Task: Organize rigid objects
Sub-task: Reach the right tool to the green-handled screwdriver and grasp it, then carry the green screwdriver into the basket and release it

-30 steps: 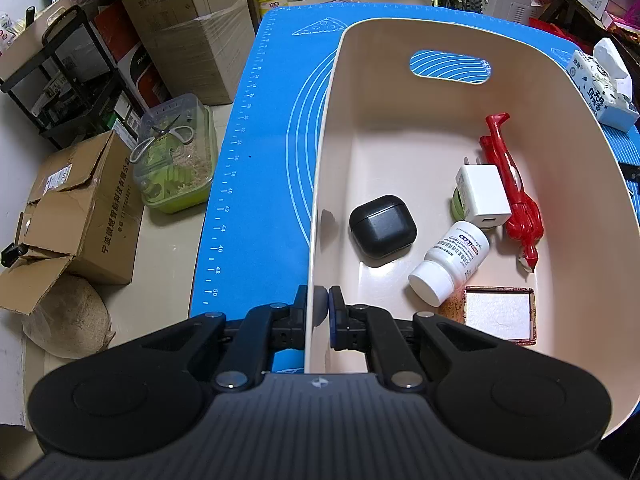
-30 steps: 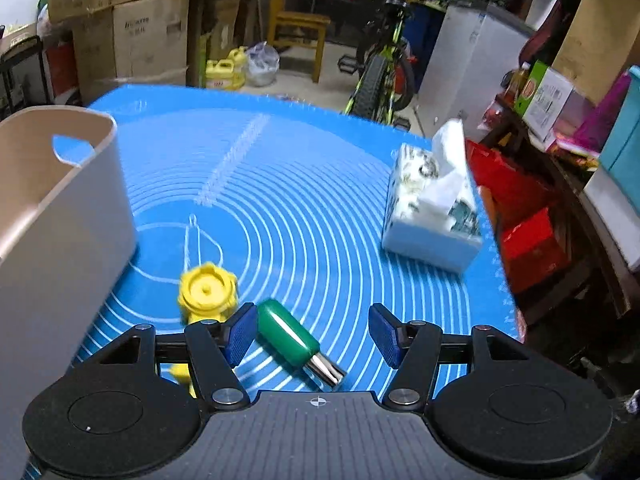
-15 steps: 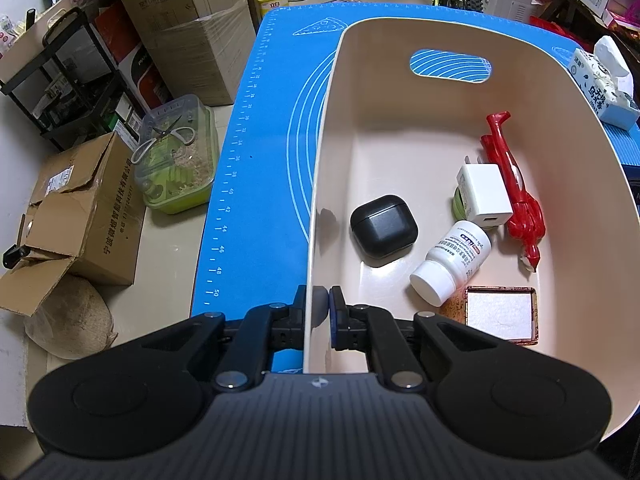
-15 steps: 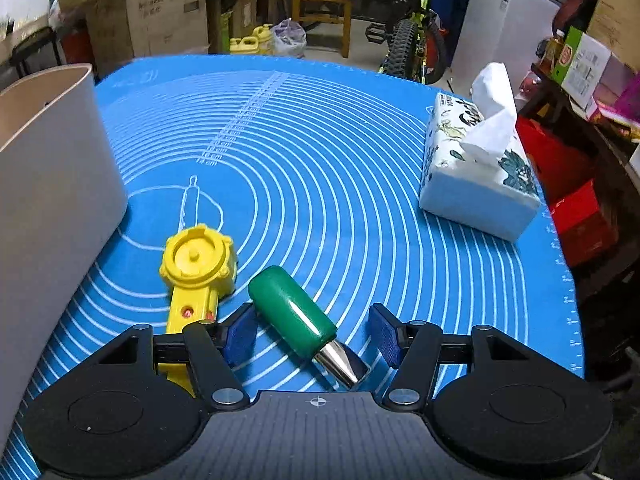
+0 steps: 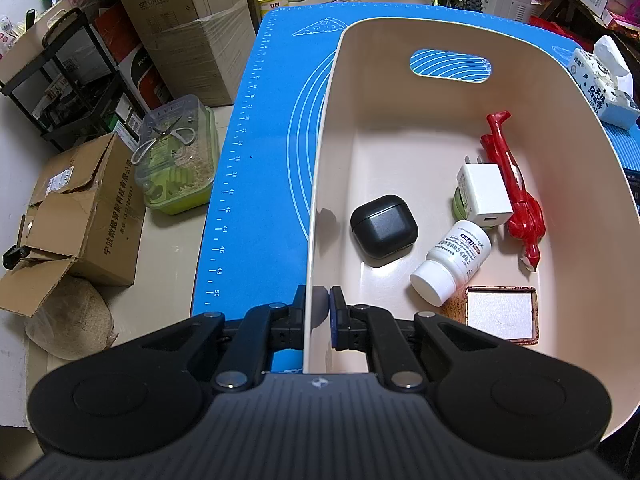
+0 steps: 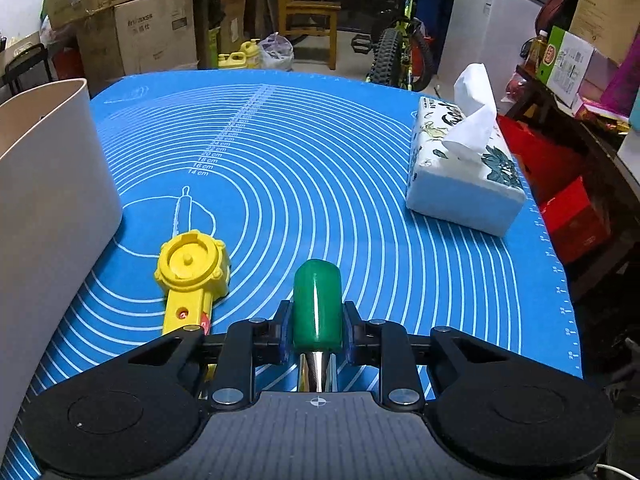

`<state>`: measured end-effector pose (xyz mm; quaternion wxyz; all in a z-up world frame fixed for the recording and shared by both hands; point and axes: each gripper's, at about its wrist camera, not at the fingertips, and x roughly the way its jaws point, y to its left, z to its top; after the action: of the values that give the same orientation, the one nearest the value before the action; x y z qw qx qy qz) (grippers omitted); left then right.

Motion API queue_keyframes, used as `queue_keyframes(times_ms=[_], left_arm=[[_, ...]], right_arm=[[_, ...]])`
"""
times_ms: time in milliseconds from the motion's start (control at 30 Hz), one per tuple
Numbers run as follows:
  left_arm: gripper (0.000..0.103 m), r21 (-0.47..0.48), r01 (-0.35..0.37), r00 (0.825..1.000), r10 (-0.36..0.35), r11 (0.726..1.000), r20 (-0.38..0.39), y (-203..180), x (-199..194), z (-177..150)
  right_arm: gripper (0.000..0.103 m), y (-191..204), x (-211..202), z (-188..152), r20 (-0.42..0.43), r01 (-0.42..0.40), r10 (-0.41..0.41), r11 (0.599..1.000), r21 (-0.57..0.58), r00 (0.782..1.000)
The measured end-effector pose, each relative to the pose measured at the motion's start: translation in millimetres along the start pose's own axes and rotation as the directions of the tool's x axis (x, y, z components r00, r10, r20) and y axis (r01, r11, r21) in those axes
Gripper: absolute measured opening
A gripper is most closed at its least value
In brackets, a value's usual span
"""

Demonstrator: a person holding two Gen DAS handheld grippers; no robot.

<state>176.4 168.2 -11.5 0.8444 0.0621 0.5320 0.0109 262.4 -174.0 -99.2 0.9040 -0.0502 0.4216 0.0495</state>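
Right wrist view shows our right gripper (image 6: 316, 330) clamped on the green-handled tool (image 6: 317, 304), while our left gripper (image 5: 318, 316) pinches the bin (image 5: 320, 184) wall; next, lift it in.

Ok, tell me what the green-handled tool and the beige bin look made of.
Green-handled tool: glossy plastic or rubber grip, judging by its streak highlight; the shaft below looks like polished metal, mirror-bright. Beige bin: likely smooth matte plastic, thin moulded wall with a cut-out handle.

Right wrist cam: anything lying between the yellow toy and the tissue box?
Only the green-handled tool, clamped in the right gripper; past it, bare blue mat up to the tissue box. Yellow toy sits left.
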Motion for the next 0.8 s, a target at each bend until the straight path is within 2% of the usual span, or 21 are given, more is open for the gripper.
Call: queue_keyframes(times_ms=[233,467,800], left_arm=[[0.012,0.0,0.005,1.0,-0.005,1.0,-0.001,-0.3,0.6,0.3],[0.012,-0.001,0.003,1.0,-0.003,1.0,0.0,-0.6,0.7,0.1],[0.012,0.0,0.003,1.0,-0.003,1.0,0.0,-0.6,0.7,0.1]], right_arm=[[0.034,14.7,-24.7,-9.3,0.075,0.059,-0.057,0.998,-0.02,0.996],[0.034,24.1,-54.9,-2.2,0.123,0.059,-0.059,0.998,-0.002,0.991],[0.034,69.0,-121.4,26.1,0.304,0.01,-0.003,1.0,-0.024,0.953]])
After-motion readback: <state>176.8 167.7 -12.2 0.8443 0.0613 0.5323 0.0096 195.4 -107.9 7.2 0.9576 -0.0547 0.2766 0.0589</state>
